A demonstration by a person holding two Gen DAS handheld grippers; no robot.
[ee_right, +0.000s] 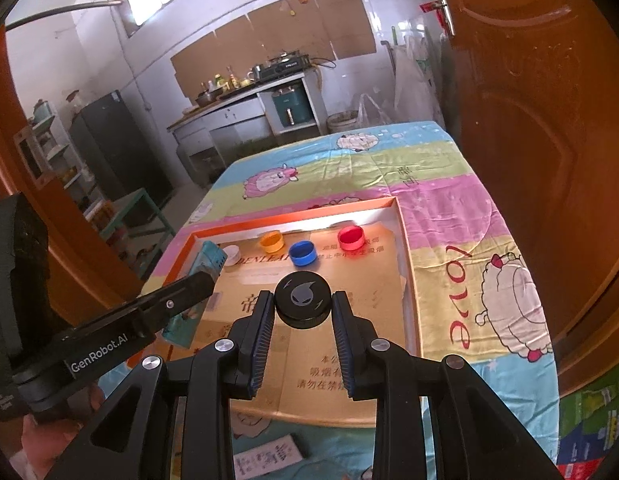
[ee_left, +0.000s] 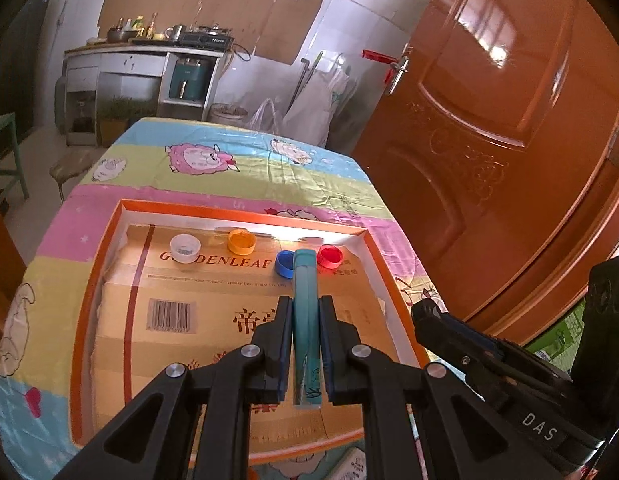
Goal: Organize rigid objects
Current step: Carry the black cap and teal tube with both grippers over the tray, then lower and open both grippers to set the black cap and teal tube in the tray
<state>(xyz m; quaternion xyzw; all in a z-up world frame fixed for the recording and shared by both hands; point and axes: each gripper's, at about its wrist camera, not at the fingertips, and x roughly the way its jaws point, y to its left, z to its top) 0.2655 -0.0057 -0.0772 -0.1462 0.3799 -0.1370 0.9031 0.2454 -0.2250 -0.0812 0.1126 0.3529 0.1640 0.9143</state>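
Observation:
My left gripper (ee_left: 305,308) is shut on a slim teal box (ee_left: 306,320), held on edge above the orange-rimmed tray (ee_left: 109,248); it also shows in the right wrist view (ee_right: 201,280). My right gripper (ee_right: 302,304) is shut on a black cap (ee_right: 302,300) with a grey logo, over the tray's cardboard floor. At the tray's far side lie a clear cap (ee_left: 185,248), an orange cap (ee_left: 241,241), a blue cap (ee_left: 285,263) and a red cap (ee_left: 330,256).
The tray (ee_right: 405,240) sits on a table with a sheep-print cloth (ee_right: 469,240). An orange door (ee_left: 489,120) stands close on the right. A kitchen counter (ee_left: 141,60) is at the back. A small printed card (ee_right: 269,456) lies by the near edge.

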